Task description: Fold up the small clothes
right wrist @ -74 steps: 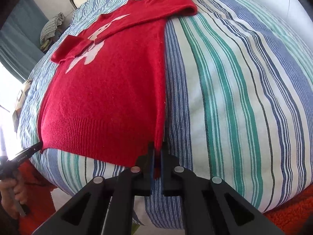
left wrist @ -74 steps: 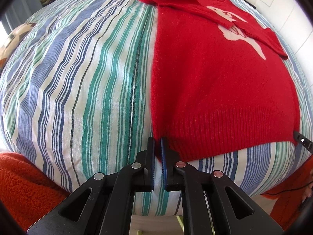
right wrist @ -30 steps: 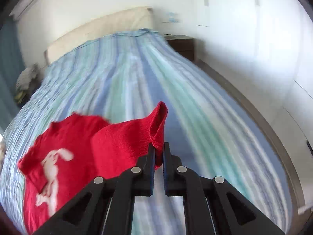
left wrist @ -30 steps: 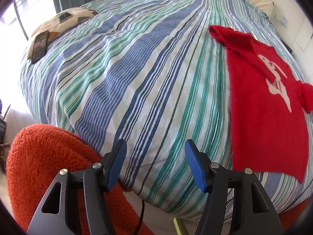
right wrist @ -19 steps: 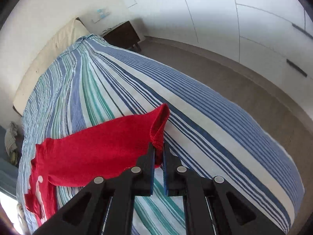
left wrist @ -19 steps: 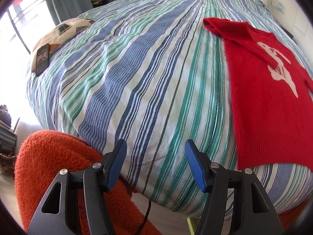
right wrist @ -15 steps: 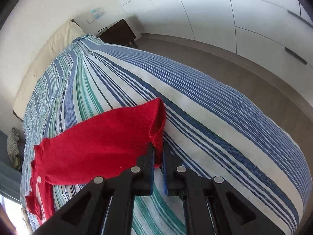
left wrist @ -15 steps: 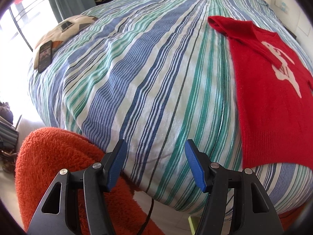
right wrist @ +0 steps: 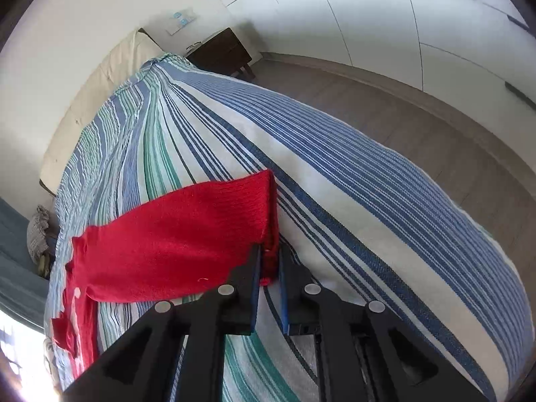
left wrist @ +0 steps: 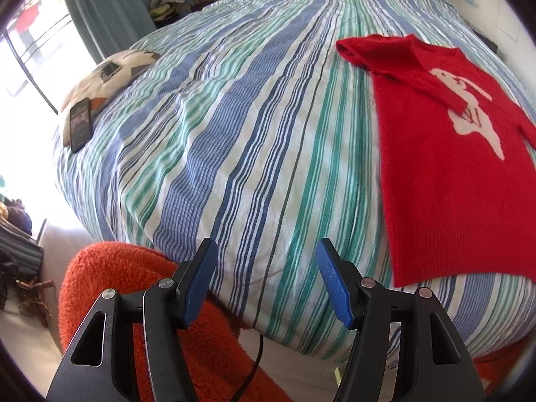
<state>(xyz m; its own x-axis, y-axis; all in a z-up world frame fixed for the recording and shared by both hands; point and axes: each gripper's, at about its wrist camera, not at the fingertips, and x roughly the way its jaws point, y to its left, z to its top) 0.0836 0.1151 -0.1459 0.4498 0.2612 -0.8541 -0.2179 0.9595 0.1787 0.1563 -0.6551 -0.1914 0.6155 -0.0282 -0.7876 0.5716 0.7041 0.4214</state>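
Observation:
A small red sweater (left wrist: 445,174) with a white rabbit print lies on the striped bed (left wrist: 241,127), at the right of the left wrist view. My left gripper (left wrist: 264,261) is open and empty near the bed's front edge, to the left of the sweater's hem. My right gripper (right wrist: 269,261) is shut on a corner of the red sweater (right wrist: 174,241) and holds it just above the bed (right wrist: 351,181). The sweater trails away to the left in the right wrist view.
A phone (left wrist: 80,124) lies on a patterned cushion (left wrist: 110,70) at the bed's far left. An orange fuzzy rug (left wrist: 134,288) lies below the bed edge. A dark nightstand (right wrist: 221,53) stands by the headboard. Wood floor and white wardrobe doors lie to the right.
My left gripper let go of the hem, opened and drew off to the left. My right gripper lifted its corner of the sweater, swung it across, and has sunk closer to the bed.

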